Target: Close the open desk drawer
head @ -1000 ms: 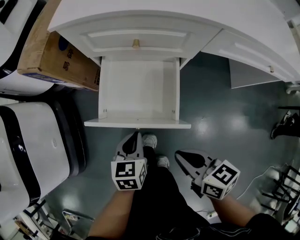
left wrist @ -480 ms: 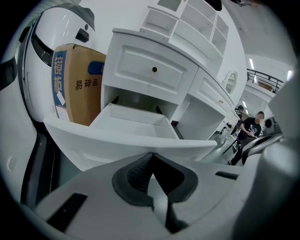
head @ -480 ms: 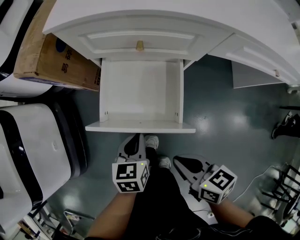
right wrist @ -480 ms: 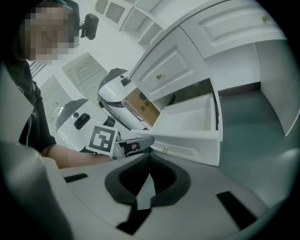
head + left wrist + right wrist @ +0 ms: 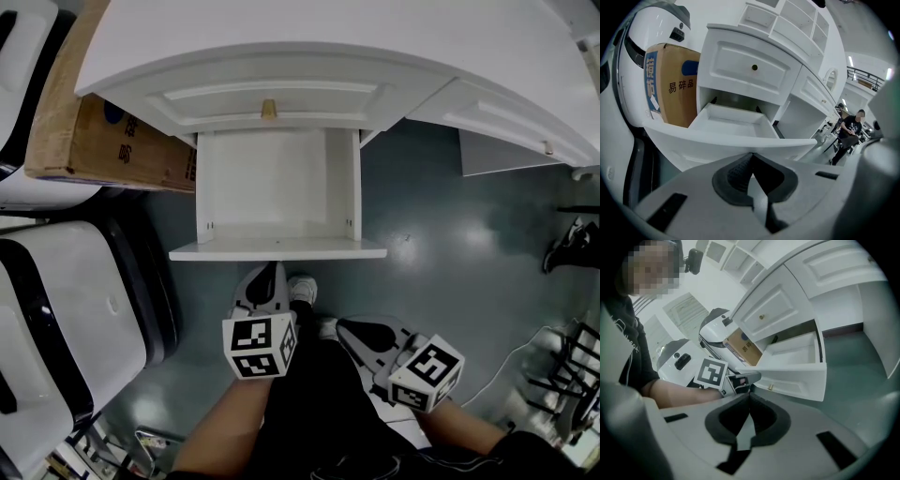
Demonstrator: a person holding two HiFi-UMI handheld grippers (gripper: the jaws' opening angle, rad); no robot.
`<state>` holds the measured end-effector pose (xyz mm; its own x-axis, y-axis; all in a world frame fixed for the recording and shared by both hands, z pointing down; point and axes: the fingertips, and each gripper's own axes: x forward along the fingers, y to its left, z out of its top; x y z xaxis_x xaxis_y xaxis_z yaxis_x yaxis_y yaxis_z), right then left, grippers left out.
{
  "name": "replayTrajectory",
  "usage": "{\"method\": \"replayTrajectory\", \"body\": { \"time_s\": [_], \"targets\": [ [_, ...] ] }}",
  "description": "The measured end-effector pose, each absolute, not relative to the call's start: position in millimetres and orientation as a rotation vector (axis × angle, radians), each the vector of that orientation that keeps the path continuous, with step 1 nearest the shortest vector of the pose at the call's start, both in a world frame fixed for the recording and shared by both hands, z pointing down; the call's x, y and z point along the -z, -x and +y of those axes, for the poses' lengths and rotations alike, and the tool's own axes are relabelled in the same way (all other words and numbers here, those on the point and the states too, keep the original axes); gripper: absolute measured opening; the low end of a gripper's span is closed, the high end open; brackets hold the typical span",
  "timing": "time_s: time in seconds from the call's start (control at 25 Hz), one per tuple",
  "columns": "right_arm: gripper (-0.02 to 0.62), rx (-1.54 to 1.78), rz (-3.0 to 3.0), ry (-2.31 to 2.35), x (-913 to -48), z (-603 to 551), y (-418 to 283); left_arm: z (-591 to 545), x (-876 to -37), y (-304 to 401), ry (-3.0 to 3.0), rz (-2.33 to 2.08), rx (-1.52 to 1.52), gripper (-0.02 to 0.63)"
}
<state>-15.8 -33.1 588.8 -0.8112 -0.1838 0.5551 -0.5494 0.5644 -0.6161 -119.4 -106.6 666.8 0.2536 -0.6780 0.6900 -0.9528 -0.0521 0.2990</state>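
Note:
The white desk (image 5: 309,37) has its lower drawer (image 5: 277,249) pulled far out, and the drawer is empty inside. My left gripper (image 5: 271,272) is shut, its tip just short of the drawer front's middle, near the floor. In the left gripper view the drawer front (image 5: 717,145) fills the width right behind the shut tip of the left gripper (image 5: 751,154). My right gripper (image 5: 347,326) is shut too, lower and to the right, farther from the drawer. The right gripper view shows the drawer (image 5: 797,376), its small knob (image 5: 769,387) and the left gripper's marker cube (image 5: 712,372) beyond the right gripper (image 5: 749,397).
A cardboard box (image 5: 103,141) lies under the desk left of the drawer. White rounded machines (image 5: 66,300) stand at the left. My feet (image 5: 300,284) are below the drawer front. A closed drawer with a brass knob (image 5: 269,109) sits above. Shoes (image 5: 567,248) lie at the right.
The drawer looks as far out as before. My right gripper has drifted a little left and back toward my body. The left gripper has barely moved.

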Motion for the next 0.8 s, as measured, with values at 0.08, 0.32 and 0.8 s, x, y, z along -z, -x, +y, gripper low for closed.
{"method": "replayTrajectory", "body": {
  "time_s": [0.08, 0.32, 0.8],
  "targets": [
    [0.006, -1.139, -2.369, -0.601, -588.3, -35.5, 15.4, -113.6, -666.9, 120.5, -1.796, -1.489, -0.480, 0.003],
    [0.006, -1.158, -2.379, -0.649, -583.7, -46.6, 15.4, -139.1, -667.1, 122.3, -1.773, -1.469, -0.472, 0.003],
    [0.006, -1.187, -2.390, -0.750, -577.3, -76.7, 13.7, -194.7, -667.4, 128.6, -1.810, -1.470, -0.514, 0.003]
  ]
}}
